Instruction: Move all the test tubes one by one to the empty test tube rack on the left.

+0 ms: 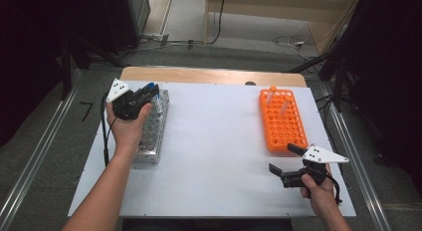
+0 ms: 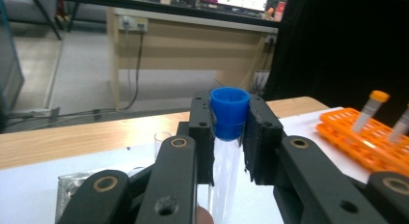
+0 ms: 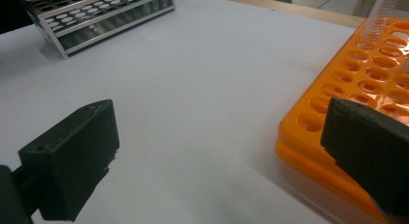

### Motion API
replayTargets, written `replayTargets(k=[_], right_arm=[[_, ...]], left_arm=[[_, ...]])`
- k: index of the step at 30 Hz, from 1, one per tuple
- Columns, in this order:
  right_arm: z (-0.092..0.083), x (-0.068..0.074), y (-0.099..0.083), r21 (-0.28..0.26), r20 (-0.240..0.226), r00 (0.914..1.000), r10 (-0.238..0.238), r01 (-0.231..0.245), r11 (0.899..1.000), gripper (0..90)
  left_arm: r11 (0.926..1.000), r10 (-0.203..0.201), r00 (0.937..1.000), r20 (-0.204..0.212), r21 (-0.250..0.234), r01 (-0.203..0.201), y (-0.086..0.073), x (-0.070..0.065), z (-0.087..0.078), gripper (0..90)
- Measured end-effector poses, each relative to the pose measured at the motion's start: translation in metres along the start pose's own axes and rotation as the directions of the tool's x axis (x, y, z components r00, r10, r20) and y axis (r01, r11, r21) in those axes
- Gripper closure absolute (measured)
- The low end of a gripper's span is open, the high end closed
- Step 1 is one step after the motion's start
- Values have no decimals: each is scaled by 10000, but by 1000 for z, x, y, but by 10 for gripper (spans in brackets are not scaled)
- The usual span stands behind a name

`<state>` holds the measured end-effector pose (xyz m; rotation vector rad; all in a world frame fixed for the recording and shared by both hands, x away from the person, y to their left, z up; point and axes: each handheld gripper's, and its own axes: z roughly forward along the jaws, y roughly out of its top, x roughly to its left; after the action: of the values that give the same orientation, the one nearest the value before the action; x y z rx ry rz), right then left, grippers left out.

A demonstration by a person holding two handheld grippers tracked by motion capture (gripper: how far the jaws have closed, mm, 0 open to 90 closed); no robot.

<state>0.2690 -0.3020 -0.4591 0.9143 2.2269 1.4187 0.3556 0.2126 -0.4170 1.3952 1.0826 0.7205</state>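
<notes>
While clamping a blue-capped tube [image 2: 228,119], left tool [image 1: 149,93] above metal rack [image 1: 155,126], forearm outstretched.

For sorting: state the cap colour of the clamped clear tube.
Blue cap; the left gripper view shows it best.

blue tube cap [image 2: 230,112], orange rack [image 1: 282,120], black tool [image 2: 230,137]

Bare table [image 1: 214,141] separates metal rack [image 1: 154,126] from orange rack [image 1: 282,121].
</notes>
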Motion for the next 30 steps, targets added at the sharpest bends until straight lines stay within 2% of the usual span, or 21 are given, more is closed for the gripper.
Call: replayTargets(k=[6,10,15,21,26,30], right_arm=[[-2,-3,-1,-135,133,9999,84,-82,9999,0],[-1,-3,-1,-121,110,9999,19,-17,9999,0],[-1,-3,-1,-107,111,9999,41,-40,9999,0],[-1,-4,-1,-75,155,9999,46,-45,10000,0],[0,-4,-1,-79,156,9999,46,-45,10000,0],[0,-4,-1,-64,196,9998,34,-33,10000,0]], left_arm=[[9992,383,9980,-498,157,-376,-4,-2,6,764],[9974,546,9961,-689,513,-511,-6,-2,6,764],[9931,574,9931,-1022,1073,-464,-7,-5,4,764],[9810,905,9889,-1176,1814,-682,-10,-8,4,763],[9686,832,9904,-1103,2426,-544,-14,-9,6,762],[9590,602,9924,-1071,2819,-277,-16,-8,9,759]])
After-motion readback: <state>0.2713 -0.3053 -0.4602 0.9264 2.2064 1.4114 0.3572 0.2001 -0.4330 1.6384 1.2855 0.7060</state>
